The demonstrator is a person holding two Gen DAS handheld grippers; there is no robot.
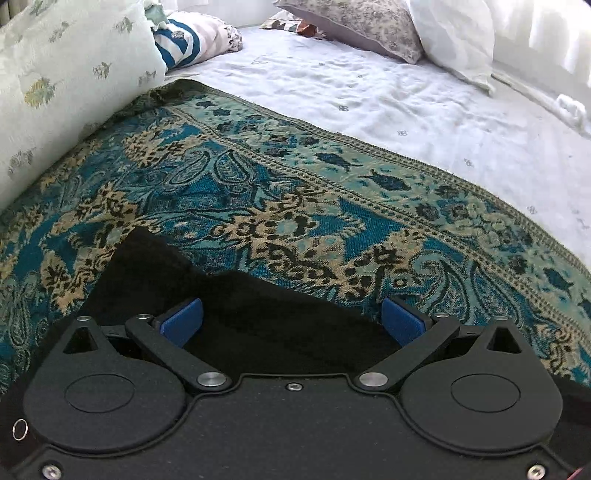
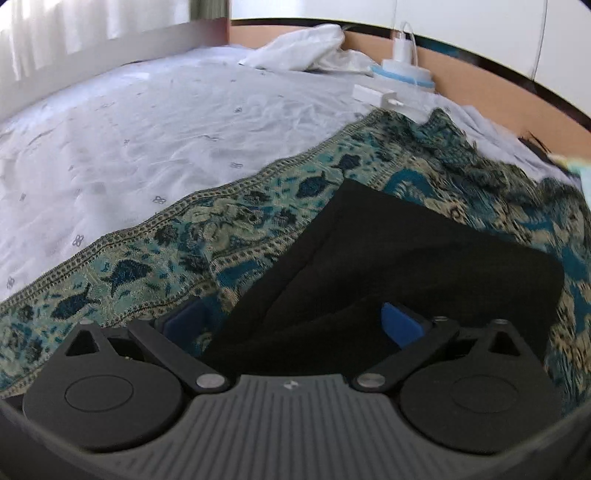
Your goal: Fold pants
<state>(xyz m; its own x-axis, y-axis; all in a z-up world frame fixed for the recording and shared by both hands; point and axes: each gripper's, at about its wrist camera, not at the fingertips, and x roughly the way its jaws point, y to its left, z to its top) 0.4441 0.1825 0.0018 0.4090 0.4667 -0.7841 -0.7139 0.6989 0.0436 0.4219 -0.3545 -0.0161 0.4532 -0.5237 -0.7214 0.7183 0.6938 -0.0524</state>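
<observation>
Black pants (image 1: 258, 314) lie on a teal patterned throw (image 1: 295, 206) spread over the bed. In the left wrist view a pointed edge of the black cloth reaches up between the blue pads (image 1: 183, 321). My left gripper (image 1: 291, 321) hovers over it with jaws wide apart and not pressing on the fabric. In the right wrist view the pants (image 2: 406, 258) appear as a folded dark slab with a rounded corner at the right. My right gripper (image 2: 291, 321) is open above the slab's near edge, one blue pad (image 2: 400, 323) over the cloth and the other over the throw.
White bedsheet (image 1: 388, 96) lies beyond the throw. Floral pillows (image 1: 66, 85), a striped cloth (image 1: 184, 40) and more pillows (image 1: 369, 26) sit at the bed's far side. A white box with a plug (image 2: 376, 94) and a wooden bed board (image 2: 480, 70) are at the right.
</observation>
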